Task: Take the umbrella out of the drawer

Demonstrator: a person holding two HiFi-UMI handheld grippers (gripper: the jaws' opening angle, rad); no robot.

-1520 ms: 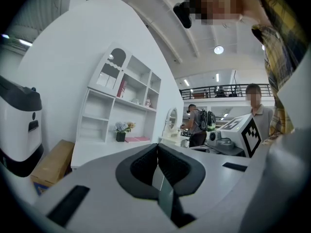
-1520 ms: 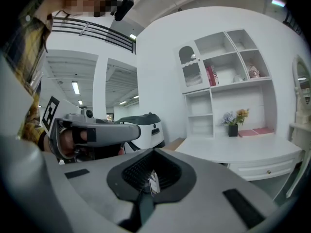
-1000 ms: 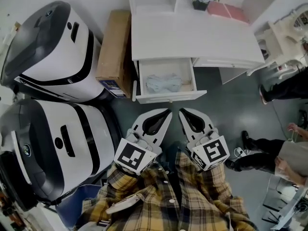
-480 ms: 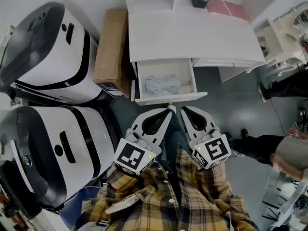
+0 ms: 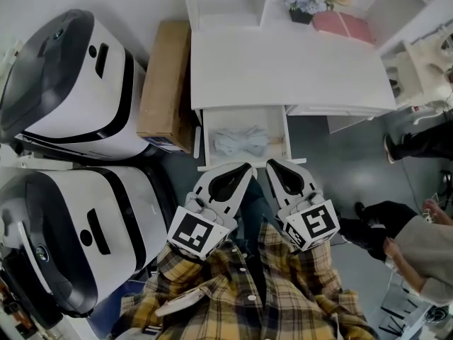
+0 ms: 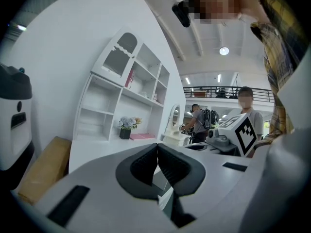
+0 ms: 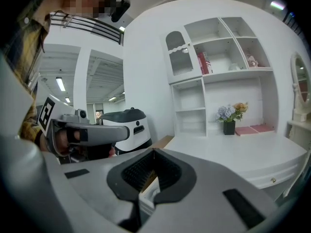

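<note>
Left gripper [image 5: 248, 168] and right gripper [image 5: 271, 164] are side by side, tips near the front edge of the open drawer [image 5: 206, 137] under the white bench [image 5: 283, 69]; contact with the drawer front can't be judged. Both jaws are closed pad to pad and hold nothing. The pale blue folded umbrella [image 5: 241, 140] lies inside the drawer, just ahead of both grippers and apart from them. A cardboard box [image 5: 166, 76] stands just left of the bench, with white-and-black machines [image 5: 78, 83] further left. A flower pot [image 5: 306, 2] sits at the back of the bench.
</note>
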